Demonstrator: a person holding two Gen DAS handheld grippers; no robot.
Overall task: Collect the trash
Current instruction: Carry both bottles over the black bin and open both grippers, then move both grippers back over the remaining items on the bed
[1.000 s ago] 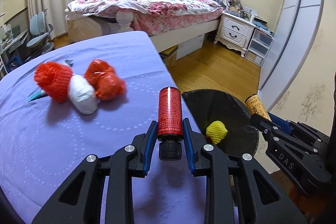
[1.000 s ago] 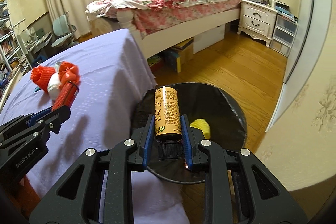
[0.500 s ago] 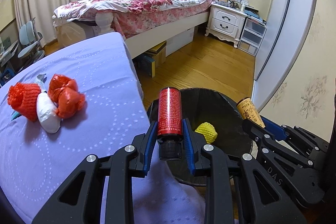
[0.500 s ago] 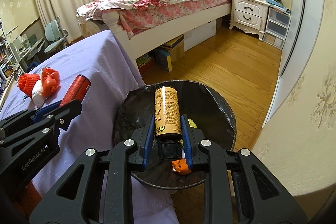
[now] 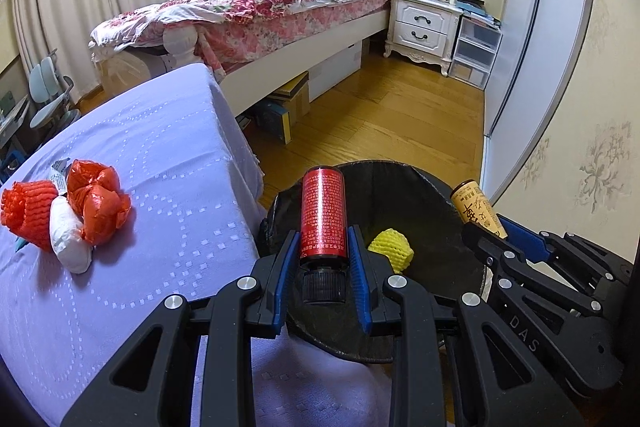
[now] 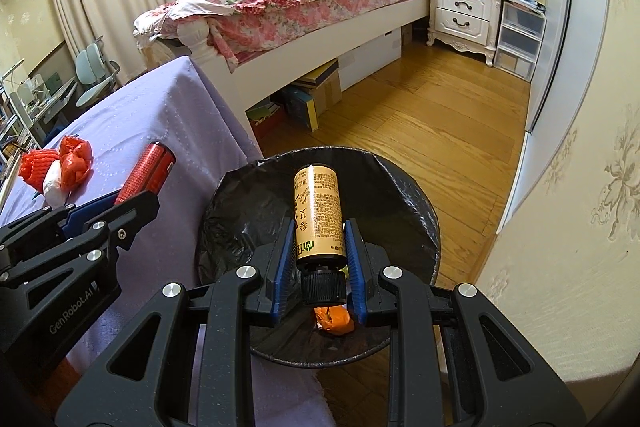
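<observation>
- Over the near rim of the black-lined bin [image 5: 420, 195], the left gripper [image 5: 323, 251] is clamped on a red bottle [image 5: 322, 213], its blue pads pressing the bottle's lower sides and the black cap pointing back toward the camera.
- The red bottle lies straight along the fingers, its far end sticking out past the fingertips, just at the edge where the worktop [image 5: 160, 163] meets the bin.
- Directly above the bin opening, the right gripper [image 6: 318, 247] grips a yellow bottle [image 6: 318, 213] the same way, cap toward the camera, body projecting forward.
- Inside the bin sit a yellow foam net [image 5: 391, 247] and an orange wrapper [image 6: 333, 321], the latter just below the yellow bottle's cap in the right wrist view.
- On the purple-covered worktop, well apart from both grippers, lie a red foam net [image 5: 28, 207], a white wad [image 5: 68, 239] and a red plastic bag [image 5: 98, 201], touching one another.
</observation>
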